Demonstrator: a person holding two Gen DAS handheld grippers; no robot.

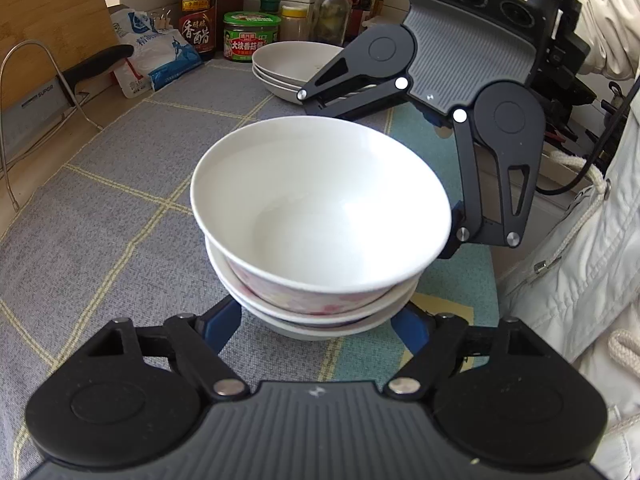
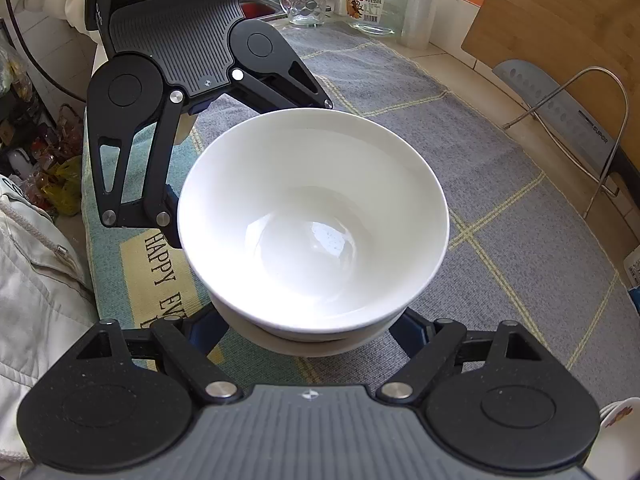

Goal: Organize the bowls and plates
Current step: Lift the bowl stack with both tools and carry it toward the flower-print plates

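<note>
With both grippers, left point(image 1: 320, 328) and right point(image 2: 312, 332), spread around the base of the bowl stack point(image 1: 320, 216) on the mat point(image 1: 120, 200), pad contact hidden so your grip is unclear, an uneven squeeze could tip the top bowl.

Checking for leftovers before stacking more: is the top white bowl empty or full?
Empty: the top bowl shows a bare, glossy white inside in both wrist views.
</note>
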